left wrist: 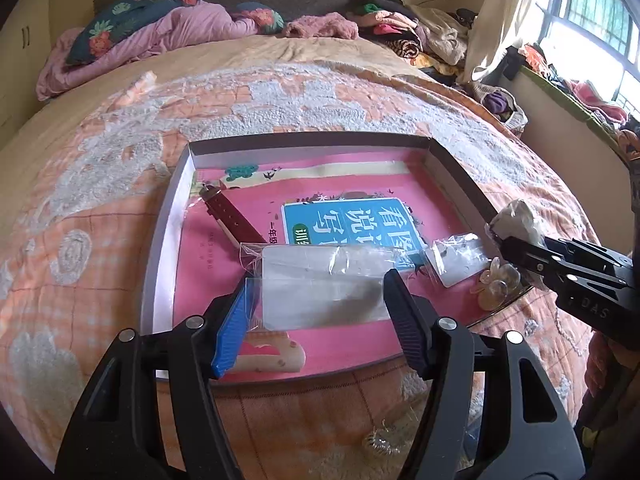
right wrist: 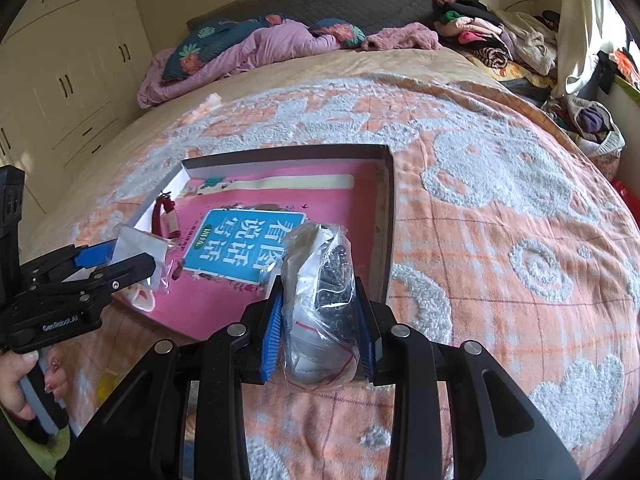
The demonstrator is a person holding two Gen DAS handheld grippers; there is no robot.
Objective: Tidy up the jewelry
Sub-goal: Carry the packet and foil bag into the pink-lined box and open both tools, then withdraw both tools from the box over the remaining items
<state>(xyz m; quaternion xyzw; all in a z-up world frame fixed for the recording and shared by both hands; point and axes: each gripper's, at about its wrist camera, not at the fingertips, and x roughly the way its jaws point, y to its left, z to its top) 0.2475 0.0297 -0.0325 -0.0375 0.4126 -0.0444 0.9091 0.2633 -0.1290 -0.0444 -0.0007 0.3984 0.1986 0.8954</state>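
A shallow box (left wrist: 308, 140) (right wrist: 288, 152) lies on the bed with a pink book (left wrist: 248, 216) (right wrist: 320, 200) lining it. My left gripper (left wrist: 316, 300) (right wrist: 116, 260) is shut on a flat clear packet with a white card (left wrist: 320, 284) (right wrist: 136, 242), held over the box. My right gripper (right wrist: 318, 300) (left wrist: 502, 240) is shut on a clear bag of dark jewelry (right wrist: 320, 280) (left wrist: 516, 218) above the box's right side. In the box lie a dark red strap (left wrist: 230, 216) (right wrist: 162, 216), a small carded packet (left wrist: 456, 256) and clear flower-shaped pieces (left wrist: 496, 284).
The box rests on an orange and white blanket (right wrist: 500, 208). A small gold coiled piece (left wrist: 380, 442) lies on the blanket near the box's front edge. Pillows and clothes (right wrist: 480, 36) are piled at the bed's head. Cupboards (right wrist: 60, 80) stand at left.
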